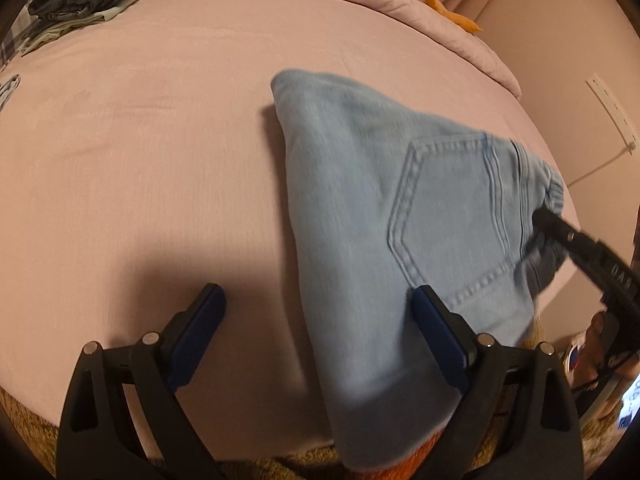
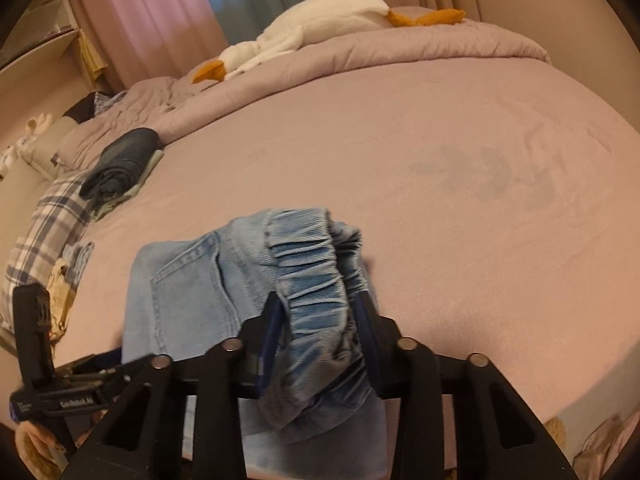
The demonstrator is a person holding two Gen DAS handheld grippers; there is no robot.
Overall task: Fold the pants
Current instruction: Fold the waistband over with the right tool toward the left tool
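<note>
The right gripper (image 2: 320, 332) is clamped on the elastic waistband (image 2: 316, 280) of the light-blue pants (image 1: 360, 208), with gathered denim bunched between its two fingers and spilling toward the camera. The left gripper (image 1: 316, 316) has its jaws spread wide and holds nothing. Its right finger (image 1: 436, 328) lies just beside or over the near edge of the pants; contact cannot be confirmed. Its left finger stands over bare sheet.

The pants lie on the pink bed sheet (image 1: 140, 140) at the near edge of the bed, with one end hanging over that edge. The back pocket (image 1: 444, 216) faces up. In the left wrist view the long axis runs from the near hanging end up and away to a rounded far end, while the waistband corner sits to the right, lifted in the right gripper.

Judgement: the free cloth lies ahead and to the right of the left jaws, so the left gripper is the nearer one to take the opposite edge.

Farther off, a pile of dark folded clothes (image 2: 120, 168) rests on the sheet, well apart from the pants. Beyond it, a white plush goose (image 2: 320, 20) lies on the bunched duvet.
</note>
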